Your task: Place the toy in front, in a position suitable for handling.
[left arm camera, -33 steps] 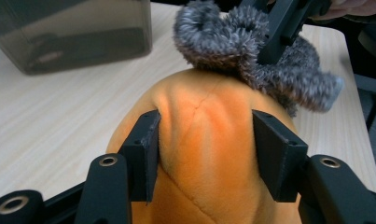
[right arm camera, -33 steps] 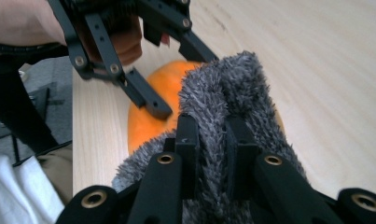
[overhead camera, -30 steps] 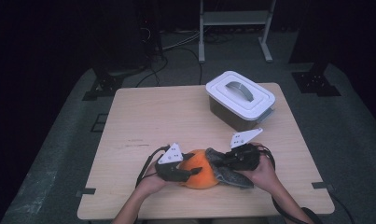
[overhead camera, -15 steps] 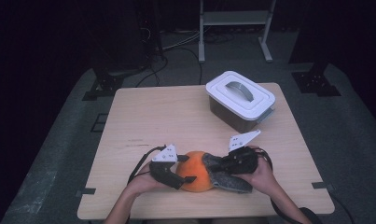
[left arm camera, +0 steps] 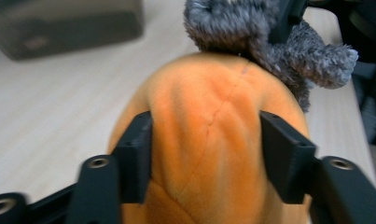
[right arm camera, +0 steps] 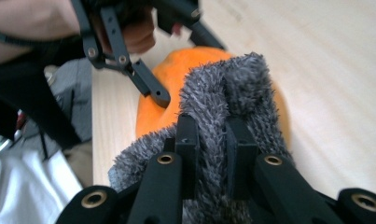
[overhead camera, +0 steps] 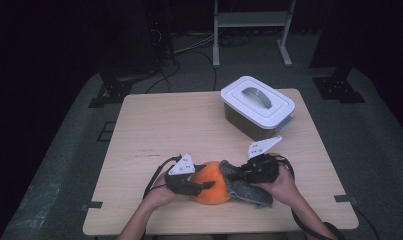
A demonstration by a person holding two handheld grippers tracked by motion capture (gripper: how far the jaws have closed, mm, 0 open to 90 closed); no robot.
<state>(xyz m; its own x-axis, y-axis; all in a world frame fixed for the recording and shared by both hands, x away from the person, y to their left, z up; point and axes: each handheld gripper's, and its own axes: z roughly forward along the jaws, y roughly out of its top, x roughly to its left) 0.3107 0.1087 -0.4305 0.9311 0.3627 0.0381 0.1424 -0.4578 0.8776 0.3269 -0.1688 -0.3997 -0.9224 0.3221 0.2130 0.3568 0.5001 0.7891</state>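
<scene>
Plush toy gripped from both sides at the near edge of the table.

Container: the lidded storage box (overhead camera: 257, 106) stands at the far right of the wooden table (overhead camera: 169, 125), lid on, contents hidden. Your left gripper (left arm camera: 206, 154) has just been closing; its jaws now press on both flanks of the orange plush body (overhead camera: 210, 182). Your right gripper (right arm camera: 209, 140) pinches the toy's grey fuzzy part (right arm camera: 223, 102), jaws nearly together. The toy lies between your hands, well apart from the box. Cables and a white rack stand on the dark floor beyond.
</scene>
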